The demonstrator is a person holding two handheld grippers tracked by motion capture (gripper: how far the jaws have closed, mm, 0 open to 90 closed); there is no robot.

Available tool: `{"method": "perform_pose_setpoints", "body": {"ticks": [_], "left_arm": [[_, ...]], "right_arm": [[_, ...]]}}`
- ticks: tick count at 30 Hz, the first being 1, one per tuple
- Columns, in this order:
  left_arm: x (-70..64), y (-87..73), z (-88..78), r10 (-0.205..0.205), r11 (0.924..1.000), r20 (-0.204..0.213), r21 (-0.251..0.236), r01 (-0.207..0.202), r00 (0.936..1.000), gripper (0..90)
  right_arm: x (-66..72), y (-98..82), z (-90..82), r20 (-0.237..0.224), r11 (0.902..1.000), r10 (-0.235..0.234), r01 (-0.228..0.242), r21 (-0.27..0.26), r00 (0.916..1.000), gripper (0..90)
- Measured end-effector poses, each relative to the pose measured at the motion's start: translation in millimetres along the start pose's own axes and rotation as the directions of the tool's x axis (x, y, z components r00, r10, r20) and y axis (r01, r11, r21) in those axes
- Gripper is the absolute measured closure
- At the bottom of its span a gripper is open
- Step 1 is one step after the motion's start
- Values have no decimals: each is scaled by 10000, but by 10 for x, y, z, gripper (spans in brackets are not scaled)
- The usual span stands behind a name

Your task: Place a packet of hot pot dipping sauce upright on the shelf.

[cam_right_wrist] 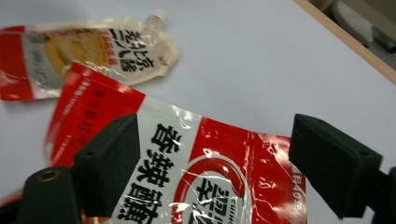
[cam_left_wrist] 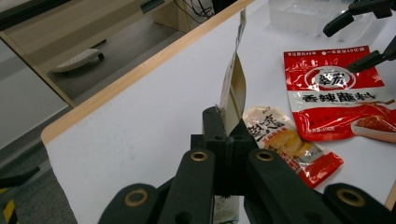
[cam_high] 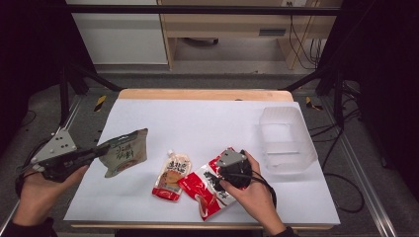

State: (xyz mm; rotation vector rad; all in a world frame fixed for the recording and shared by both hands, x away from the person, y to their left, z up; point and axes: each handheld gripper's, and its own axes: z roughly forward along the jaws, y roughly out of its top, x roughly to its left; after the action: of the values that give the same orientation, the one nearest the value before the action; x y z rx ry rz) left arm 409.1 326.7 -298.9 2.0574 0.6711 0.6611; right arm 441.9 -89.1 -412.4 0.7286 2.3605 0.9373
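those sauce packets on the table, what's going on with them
A person works two handheld grippers over a white table. The left gripper is shut on the edge of a beige pouch, held off the table. The right gripper is open above a red packet lying flat. A spouted pouch and a clear bin sit nearby.

Two black padded jaws of the right gripper (cam_right_wrist: pixel 215 168) are seen standing wide apart above a glossy red and white plastic pouch printed with black characters (cam_right_wrist: pixel 196 182), which lies flat on the white table (cam_right_wrist: pixel 261 60). A cream and red spouted sauce pouch (cam_right_wrist: pixel 88 56) lies just beyond it, touching its upper corner. The table's wooden edge (cam_right_wrist: pixel 345 42) is seen at the upper right.
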Motion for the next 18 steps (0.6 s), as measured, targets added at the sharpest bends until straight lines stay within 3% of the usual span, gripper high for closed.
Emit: {"method": "perform_pose_setpoints", "body": {"ticks": [1, 11, 18], "left_arm": [[-4, 79, 26, 259, 9996, -16, 110, -259, 9997, 900], [-50, 310, 175, 738, 9971, 409, 179, -746, 9964, 900], [-85, 436, 323, 1016, 9944, 583, 221, -1031, 9931, 900]], "right_arm": [[-17, 79, -36, -316, 10000, -60, 61, 41, 9995, 206], [-232, 384, -115, 80, 9976, -540, 536, 440, 9985, 192], [-271, 632, -254, -148, 9937, -1065, 1069, 339, 9942, 128]]}}
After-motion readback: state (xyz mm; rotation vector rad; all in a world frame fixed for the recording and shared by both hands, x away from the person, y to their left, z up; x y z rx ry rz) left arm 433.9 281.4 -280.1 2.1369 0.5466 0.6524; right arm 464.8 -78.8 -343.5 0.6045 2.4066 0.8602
